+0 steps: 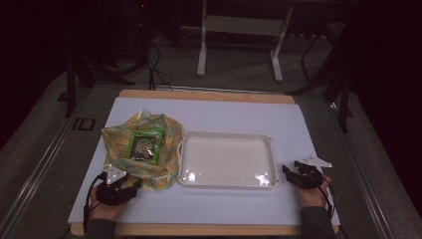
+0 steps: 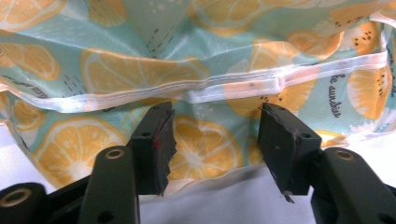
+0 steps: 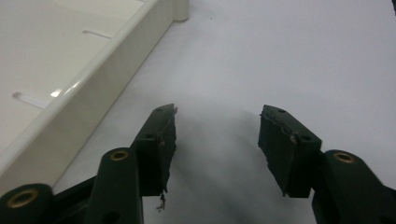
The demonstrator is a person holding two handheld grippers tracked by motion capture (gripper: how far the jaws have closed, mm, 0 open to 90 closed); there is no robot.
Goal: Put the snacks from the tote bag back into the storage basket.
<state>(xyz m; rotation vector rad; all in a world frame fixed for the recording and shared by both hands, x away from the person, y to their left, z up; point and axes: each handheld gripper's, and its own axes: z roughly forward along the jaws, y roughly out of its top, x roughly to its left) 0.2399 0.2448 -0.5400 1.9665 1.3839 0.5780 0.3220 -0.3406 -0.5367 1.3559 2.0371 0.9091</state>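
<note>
A person sits at a white-topped table (image 1: 209, 117), holding a black two-jaw gripper in each hand. On the left half of the table lies a crumpled fabric bag (image 1: 142, 149) printed with orange citrus slices on pale green, spread flat and rumpled, with a small green snack packet (image 1: 145, 144) resting on top of it. Just to the right of the bag, touching or nearly touching its edge, sits an empty cream plastic tray (image 1: 226, 159). The left gripper (image 1: 119, 185) rests at the bag's near corner with its jaws spread wide and nothing between the pads; in the left gripper view the bag (image 2: 196, 88) lies just beyond the fingertips (image 2: 156, 135), and a white stitched hem (image 2: 233, 86) runs across it from side to side. The right gripper (image 1: 301, 174) sits on the bare table just right of the tray's near corner, jaws also wide apart and empty; in the right gripper view the tray's rim (image 3: 93, 88) passes along the left. The bag looks light, thin and floppy, with a slightly glossy, possibly slick surface, so it would probably sag and slip rather than lift as one piece. The doubled hem seems the firmest place to pinch, since a fold of loose cloth may slide out. The packet looks light and crinkly, and could slip off if the bag is raised.
</note>
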